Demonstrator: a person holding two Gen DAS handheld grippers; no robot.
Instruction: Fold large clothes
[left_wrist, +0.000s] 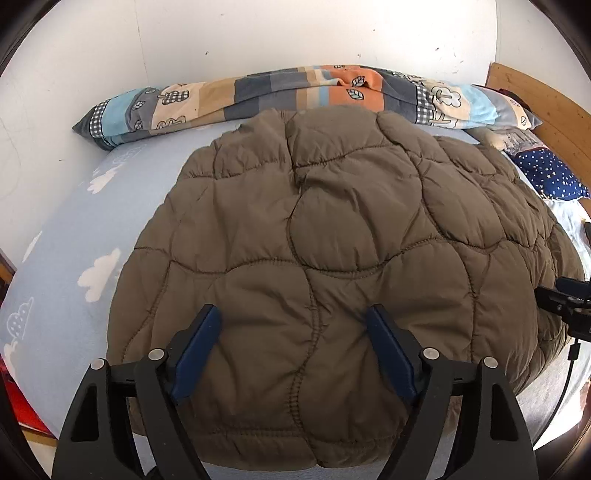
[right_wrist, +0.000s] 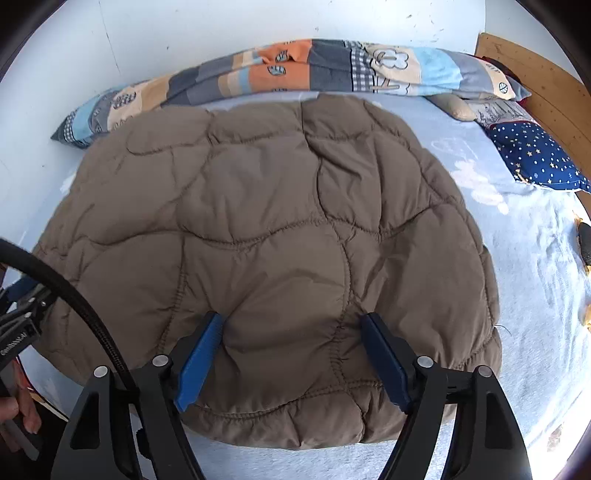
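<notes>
- The big puffy brown quilted coat (left_wrist: 332, 240) lies flat on the bed, right under and in front of both grippers.
- The left gripper (left_wrist: 295, 350) hangs over the near edge of the coat with its blue fingers (left_wrist: 197, 350) spread wide, holding nothing.
- The right gripper (right_wrist: 291, 354) is wide open too, and one of its blue pads (right_wrist: 199, 358) seems to press into the coat.
- To fold well, I think each gripper should pinch the near edge through all the layers, then lift and carry it to the far edge together.
- The coat is thick and may spring back.
- The light blue bed sheet with white clouds (left_wrist: 74, 240) is soft.
- Beyond the coat, a long patchwork pillow (left_wrist: 295, 92) lies by the white wall (left_wrist: 258, 33).
- Far to the right is a dark blue starry pillow (right_wrist: 535, 158).
</notes>
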